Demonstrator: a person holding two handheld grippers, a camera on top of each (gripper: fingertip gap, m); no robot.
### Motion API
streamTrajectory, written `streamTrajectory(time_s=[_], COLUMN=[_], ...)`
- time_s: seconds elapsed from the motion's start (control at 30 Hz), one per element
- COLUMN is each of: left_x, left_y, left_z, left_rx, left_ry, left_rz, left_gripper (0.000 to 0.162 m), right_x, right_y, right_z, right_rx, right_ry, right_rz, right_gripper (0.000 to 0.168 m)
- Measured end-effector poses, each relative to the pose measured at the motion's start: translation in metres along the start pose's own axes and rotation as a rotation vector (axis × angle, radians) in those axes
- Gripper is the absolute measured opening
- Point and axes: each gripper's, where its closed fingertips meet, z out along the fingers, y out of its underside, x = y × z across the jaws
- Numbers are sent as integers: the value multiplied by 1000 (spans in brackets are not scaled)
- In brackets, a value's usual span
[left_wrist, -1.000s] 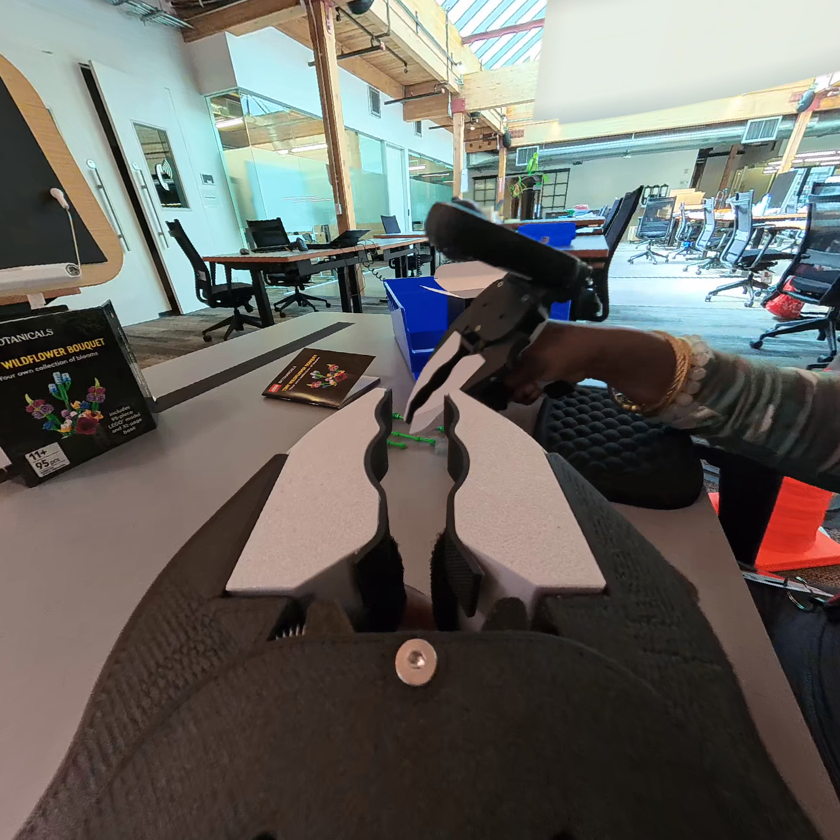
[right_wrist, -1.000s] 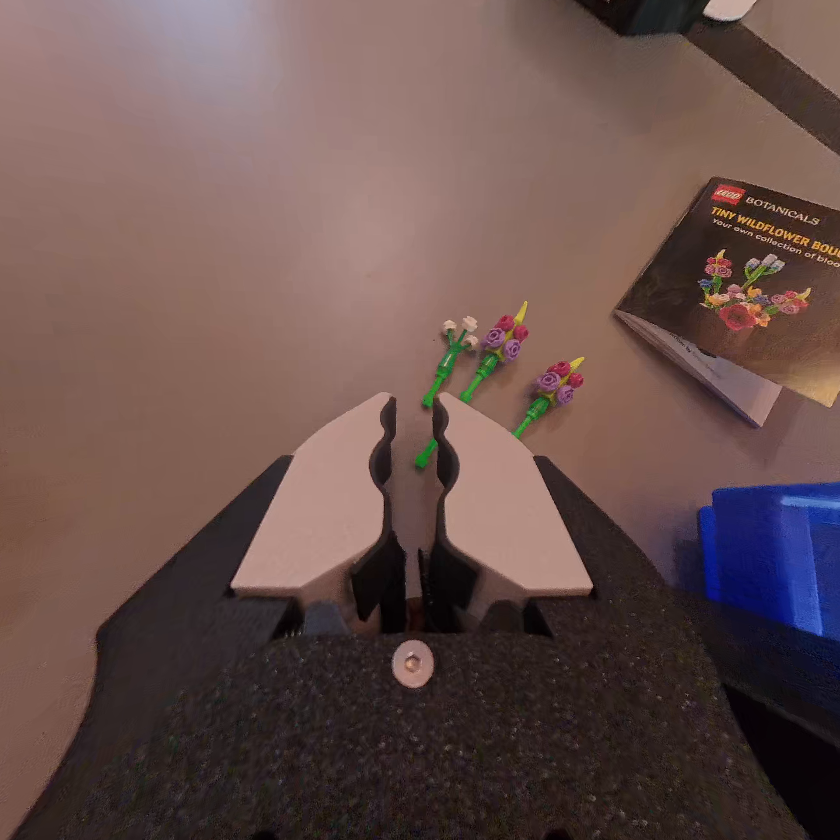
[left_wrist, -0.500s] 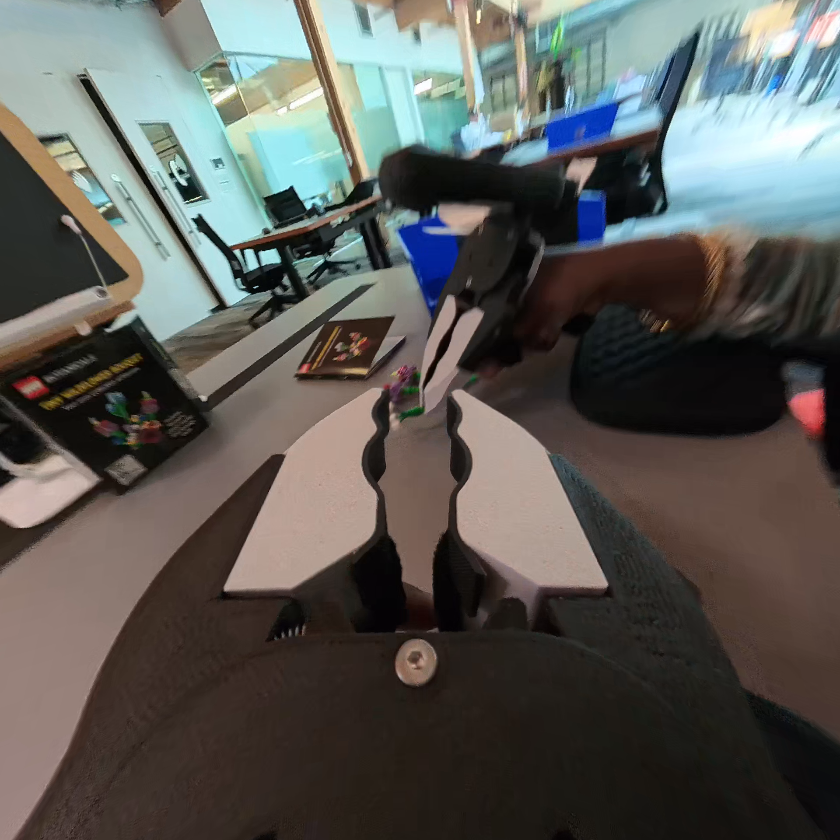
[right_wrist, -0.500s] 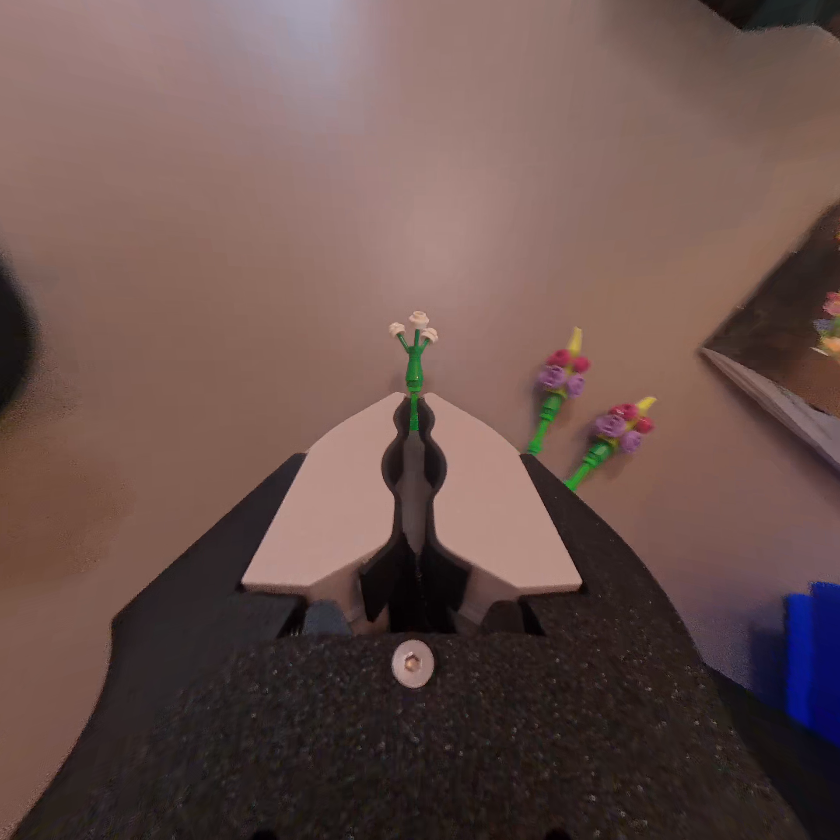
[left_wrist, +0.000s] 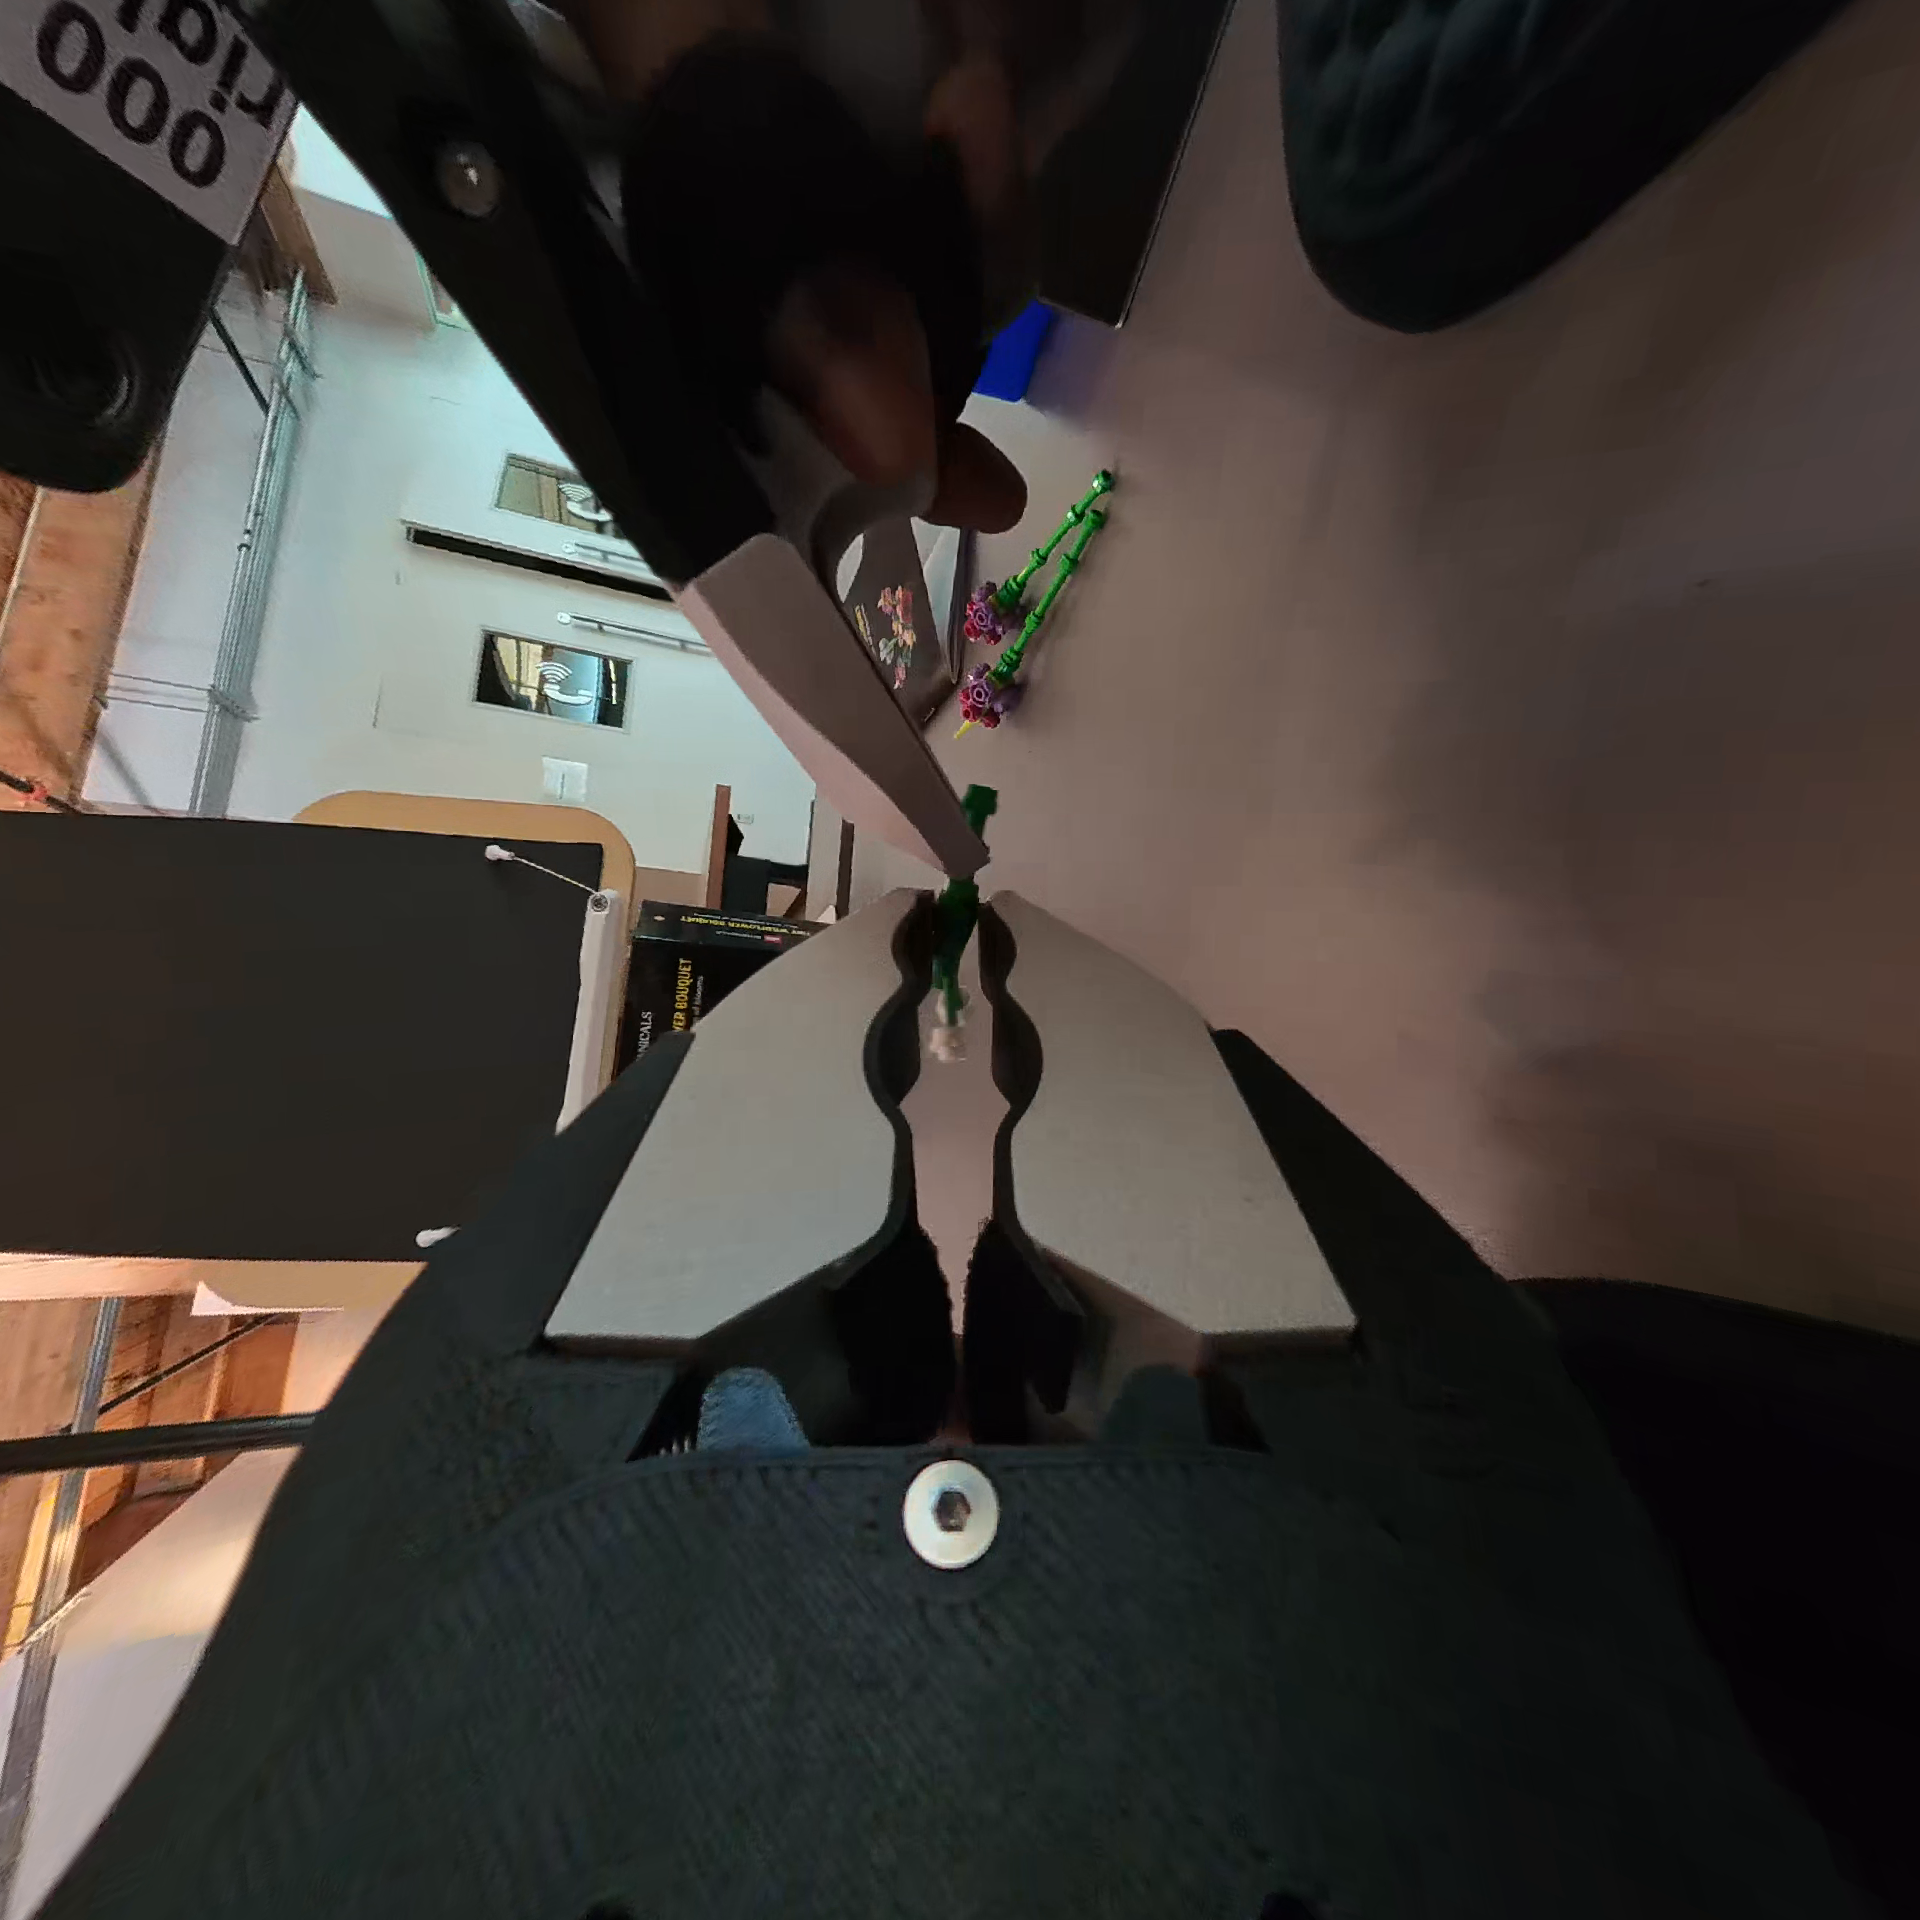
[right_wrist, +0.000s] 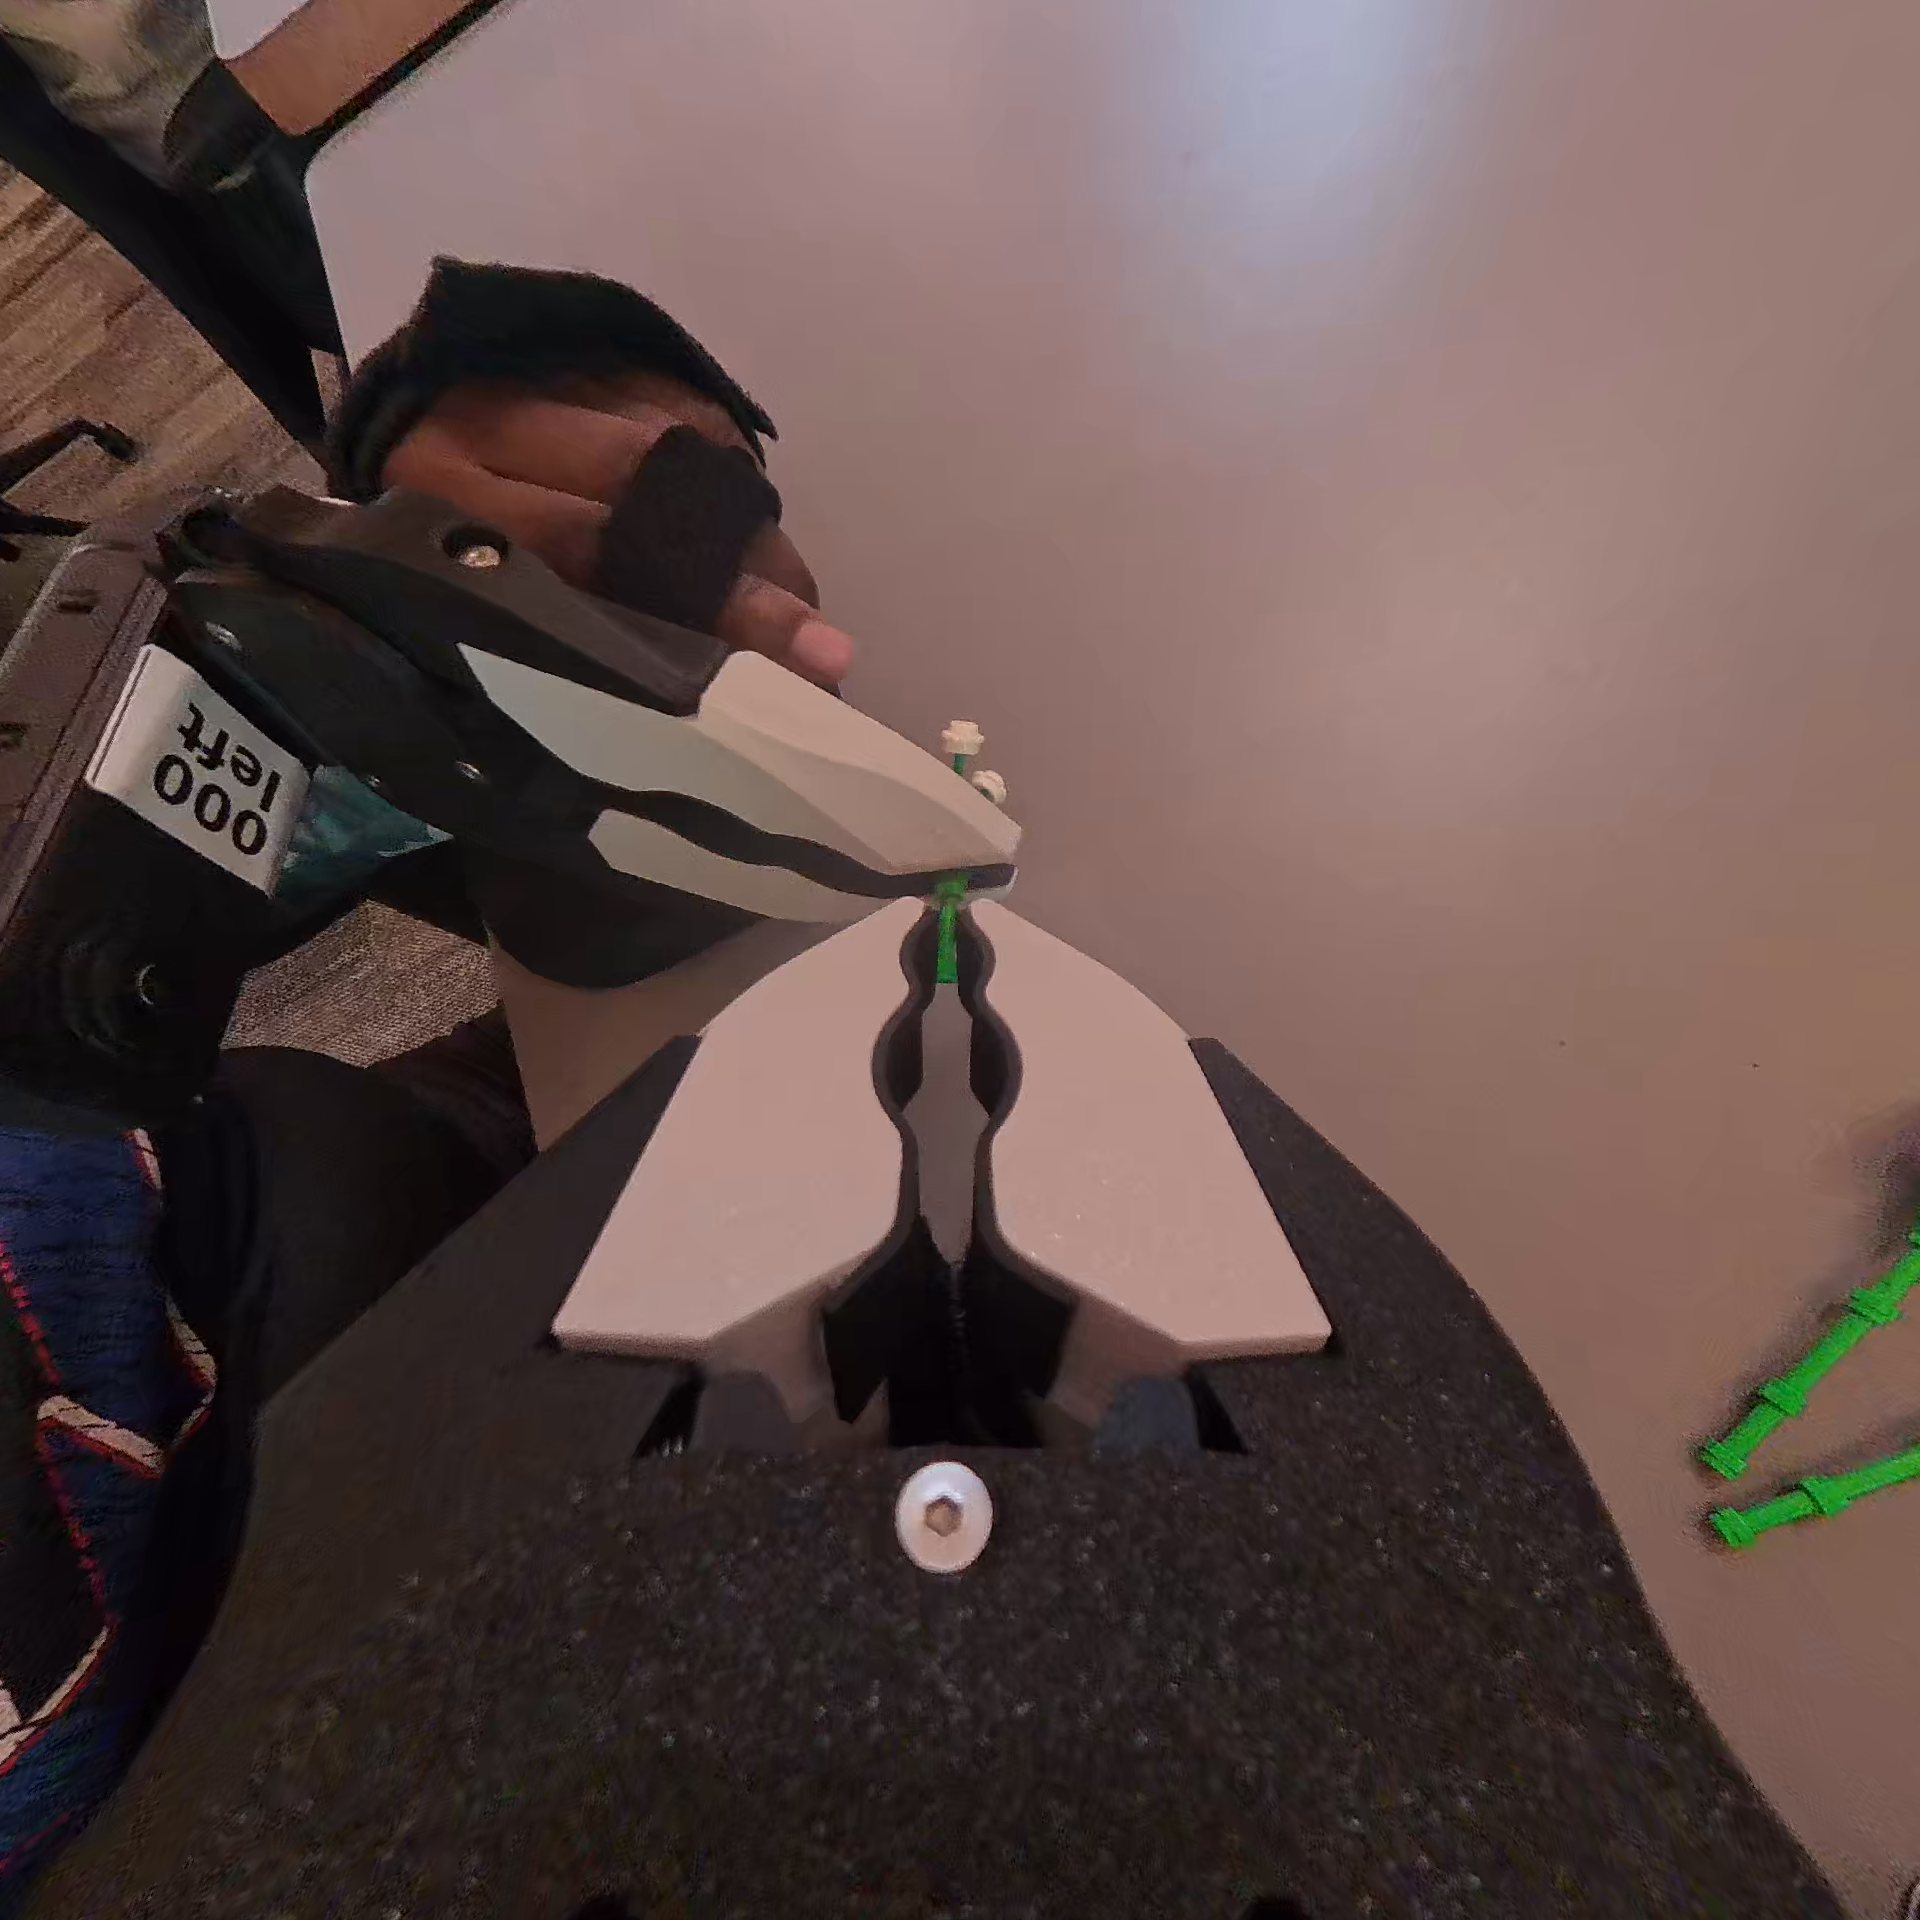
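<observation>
A small green stem with white flower heads (right_wrist: 964, 740) is held above the table between both grippers. My right gripper (right_wrist: 949, 914) is shut on the stem's lower end. My left gripper (right_wrist: 987, 873) comes in from the left, crosswise to the right one, and is shut on the same stem just above it. In the left wrist view my left gripper (left_wrist: 951, 906) pinches the stem (left_wrist: 948, 971), white heads pointing back between the fingers, and the right gripper (left_wrist: 961, 847) reaches in from the upper left, tip to tip.
Two purple-flowered green stems (left_wrist: 992, 649) lie on the grey table (left_wrist: 1507, 831) next to a dark booklet (left_wrist: 894, 623); their stem ends show in the right wrist view (right_wrist: 1813, 1392). A black box (left_wrist: 675, 987), a blue bin (left_wrist: 1013, 348) and a black cushion (left_wrist: 1507, 156) stand farther off. The grippers are tip to tip, or close to it.
My right gripper closed on the white-flowered stem and lifted it off the table. My left gripper rolled over, moved up to it and closed on the same stem.
</observation>
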Motion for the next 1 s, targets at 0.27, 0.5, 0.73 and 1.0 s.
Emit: streamTrajectory(time_s=[0.27, 0.5, 0.73, 1.0], left_x=[-16, -20, -18, -18], left_y=[-5, -4, -5, -5], left_z=[-8, -11, -10, -12], left_rx=[91, 119, 120, 123], left_ry=[-6, -10, 7, 11], left_rz=[-260, -330, -335, -345], left_gripper=[8, 8, 8, 8], right_x=[-6, -14, -14, -13], right_y=[-24, -24, -26, -25], right_z=[-21, -19, -19, -18], right_rx=[211, 294, 315, 320], right_ry=[98, 175, 161, 164], right_rz=[-210, -325, -308, -300], right_gripper=[16, 15, 4, 6])
